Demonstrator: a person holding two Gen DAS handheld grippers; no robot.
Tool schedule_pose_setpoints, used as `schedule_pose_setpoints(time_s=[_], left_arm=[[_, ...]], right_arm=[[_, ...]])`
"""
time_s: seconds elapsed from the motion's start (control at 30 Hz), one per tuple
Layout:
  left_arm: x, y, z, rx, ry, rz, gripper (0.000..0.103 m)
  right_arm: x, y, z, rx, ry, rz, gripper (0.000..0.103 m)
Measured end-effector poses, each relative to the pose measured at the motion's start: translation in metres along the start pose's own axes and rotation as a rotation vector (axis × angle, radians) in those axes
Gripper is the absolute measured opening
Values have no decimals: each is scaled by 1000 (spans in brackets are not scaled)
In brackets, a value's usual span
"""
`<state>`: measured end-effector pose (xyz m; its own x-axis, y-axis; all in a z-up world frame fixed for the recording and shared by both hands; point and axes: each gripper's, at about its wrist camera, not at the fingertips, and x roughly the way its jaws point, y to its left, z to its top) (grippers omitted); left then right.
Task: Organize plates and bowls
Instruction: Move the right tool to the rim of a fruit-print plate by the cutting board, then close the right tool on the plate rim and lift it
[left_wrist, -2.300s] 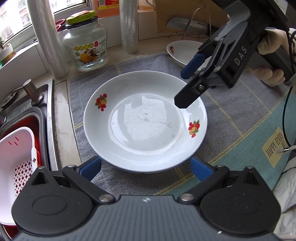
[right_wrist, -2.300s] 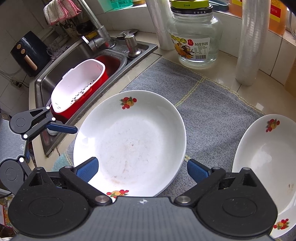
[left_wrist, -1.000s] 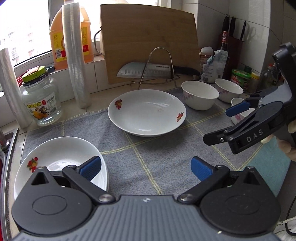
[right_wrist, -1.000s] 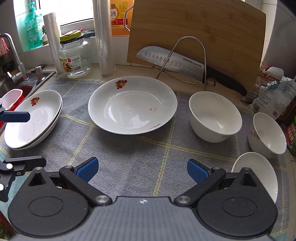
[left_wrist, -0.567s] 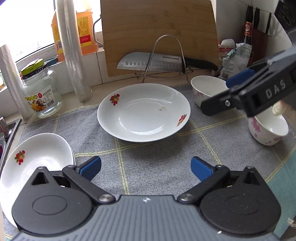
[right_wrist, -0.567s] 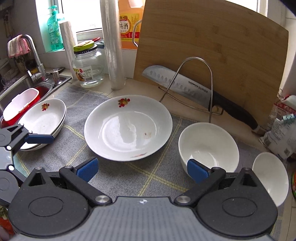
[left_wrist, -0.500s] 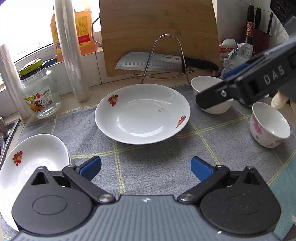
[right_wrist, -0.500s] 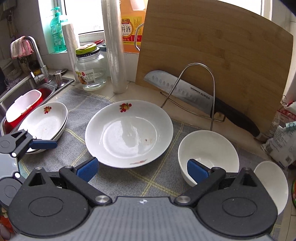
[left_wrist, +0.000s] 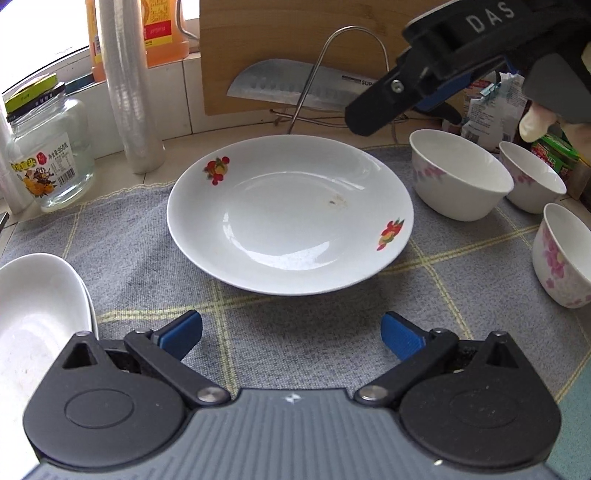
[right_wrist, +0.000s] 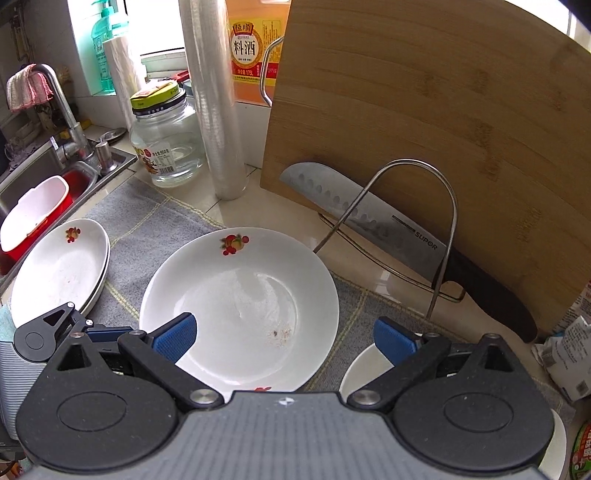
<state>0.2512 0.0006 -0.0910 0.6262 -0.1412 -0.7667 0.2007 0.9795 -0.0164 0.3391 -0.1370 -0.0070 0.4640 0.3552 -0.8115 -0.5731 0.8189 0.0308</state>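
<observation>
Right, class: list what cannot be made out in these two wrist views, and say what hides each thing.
- Stacked plates, left wrist view: cut off by the left edge and the left claw; count unclear.
- Nearest bowl, right wrist view: mostly hidden behind the right claw.
- Knife, left wrist view: handle hidden behind the right claw's body.
- Jar label: too small to read.

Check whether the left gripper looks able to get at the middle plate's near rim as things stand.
Probably yes. The left gripper is open, facing the plate, with only bare mat between them. The right gripper hangs over the plate's far side, off that path.
</observation>
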Motion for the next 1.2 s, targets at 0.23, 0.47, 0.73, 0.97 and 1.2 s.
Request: schedule_pose_setpoints(time_s=[0.23, 0.47, 0.73, 0.97, 1.2], left_arm=[[9, -1, 4, 22, 14, 4, 102], [12, 0, 7, 6, 4, 21, 103], [10, 1, 5, 10, -3, 17, 103], [8, 1, 1, 1, -27, 25, 103], [10, 2, 5, 6, -26, 21, 103]], right_arm=[[42, -16, 17, 9, 81, 32, 103], [82, -26, 33, 19, 183, 67, 103], [104, -32, 39, 49, 236, 108, 103], [116, -35, 35, 74, 276, 139, 103], [120, -36, 39, 73, 300, 148, 103]])
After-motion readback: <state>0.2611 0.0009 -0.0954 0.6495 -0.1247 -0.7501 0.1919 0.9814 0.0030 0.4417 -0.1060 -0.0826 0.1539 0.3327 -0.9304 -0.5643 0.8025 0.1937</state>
